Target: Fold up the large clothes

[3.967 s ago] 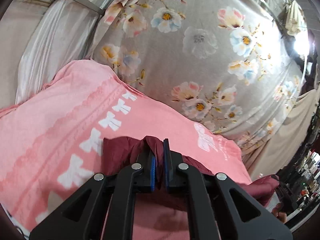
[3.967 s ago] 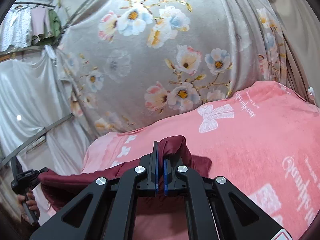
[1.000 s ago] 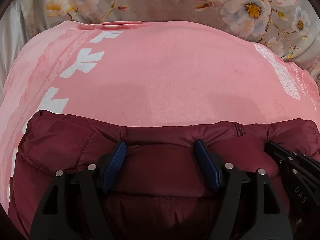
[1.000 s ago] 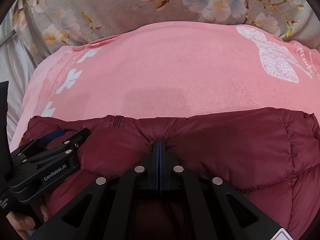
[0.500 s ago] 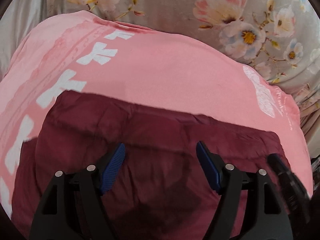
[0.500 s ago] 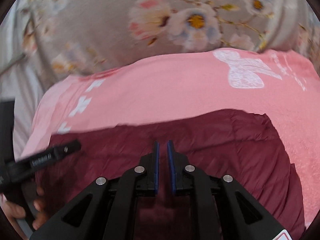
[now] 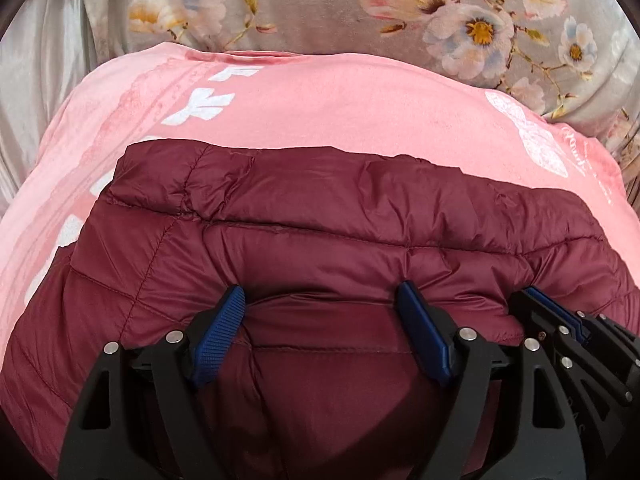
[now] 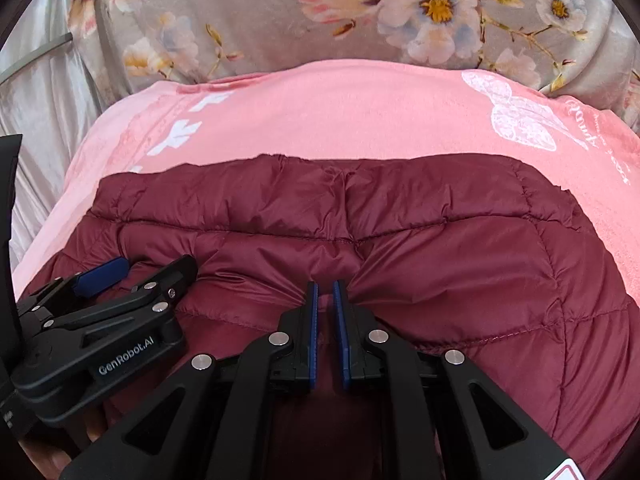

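maroon quilted puffer jacket (image 7: 360, 216) lies flat on a pink blanket (image 7: 340, 96), its far edge running straight across, roughly parallel to the blanket's far edge. quilting seams cross it in rows and the surface is puffy and wrinkled. in the right wrist view the same jacket (image 8: 400, 232) fills the lower half, with pink blanket (image 8: 340, 108) showing beyond it and on both sides.

my left hand-held gripper (image 7: 322, 304) sits low over the near part of the jacket, jaws spread wide and opening, blue pads (image 7: 218, 332) apart. a bulge of maroon fabric lies between them, but the pads are not pinching it, so i call it released. in the right wrist view i see that gripper (image 8: 136, 272) from the side, at the left, resting on the jacket.

my right hand-held gripper (image 8: 325, 292) has its jaws only a narrow slit apart. fabric gathers into creases right at the tips and a thin strip of maroon shows in the gap. i cannot tell whether the pads are pressing it. the left wrist view shows this gripper (image 7: 532, 298) at the lower right, tips touching the jacket.

the blanket carries white bow prints along the left side and a white lace bow (image 8: 516, 116) with script at the right. beyond it is a grey floral sheet (image 7: 360, 8) with pink and white flowers. pale shiny curtain fabric (image 7: 36, 80) hangs at the far left.
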`<state>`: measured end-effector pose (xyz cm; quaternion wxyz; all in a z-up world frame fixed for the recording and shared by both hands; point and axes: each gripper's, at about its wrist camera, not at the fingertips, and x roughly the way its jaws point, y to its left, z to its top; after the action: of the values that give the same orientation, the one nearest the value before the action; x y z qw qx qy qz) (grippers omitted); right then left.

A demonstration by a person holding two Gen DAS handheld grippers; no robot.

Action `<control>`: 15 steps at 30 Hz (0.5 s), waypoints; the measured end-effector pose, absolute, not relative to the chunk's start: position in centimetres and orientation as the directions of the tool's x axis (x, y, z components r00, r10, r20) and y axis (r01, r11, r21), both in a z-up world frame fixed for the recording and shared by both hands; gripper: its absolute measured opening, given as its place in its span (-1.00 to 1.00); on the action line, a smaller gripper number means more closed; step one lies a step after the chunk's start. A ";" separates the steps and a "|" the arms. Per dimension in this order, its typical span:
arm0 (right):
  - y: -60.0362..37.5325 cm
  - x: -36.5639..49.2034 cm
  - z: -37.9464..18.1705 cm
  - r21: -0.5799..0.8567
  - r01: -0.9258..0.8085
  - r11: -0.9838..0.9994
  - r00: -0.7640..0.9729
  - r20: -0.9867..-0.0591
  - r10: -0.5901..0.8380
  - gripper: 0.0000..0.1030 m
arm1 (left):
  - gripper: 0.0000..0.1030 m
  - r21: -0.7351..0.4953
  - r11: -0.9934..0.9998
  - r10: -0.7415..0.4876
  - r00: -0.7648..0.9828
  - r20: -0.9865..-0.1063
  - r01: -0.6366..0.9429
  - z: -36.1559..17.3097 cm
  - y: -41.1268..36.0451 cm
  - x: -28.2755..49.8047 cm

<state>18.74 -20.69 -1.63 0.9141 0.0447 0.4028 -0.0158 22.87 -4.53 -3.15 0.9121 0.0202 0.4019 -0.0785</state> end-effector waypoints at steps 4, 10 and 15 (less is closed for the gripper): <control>-20.3 18.9 -1.9 0.046 0.064 0.997 0.663 -0.748 -0.008 -0.77 | 0.55 -0.023 0.986 -0.127 0.659 -0.741 0.165 -3.3 -4.6 23.0; -20.5 19.2 -2.1 0.040 0.063 0.997 0.663 -0.749 -0.012 -0.77 | 0.61 -0.002 0.986 -0.113 0.654 -0.748 0.168 -3.6 -5.1 23.1; -20.5 19.2 -2.1 0.045 0.063 0.997 0.663 -0.749 -0.008 -0.77 | 0.64 0.008 0.986 -0.105 0.653 -0.750 0.168 -3.7 -5.3 23.3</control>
<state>19.20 -20.50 -2.15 0.9112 0.0333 0.4101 -0.0194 23.25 -5.25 -3.72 0.9082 0.0385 0.4100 -0.0749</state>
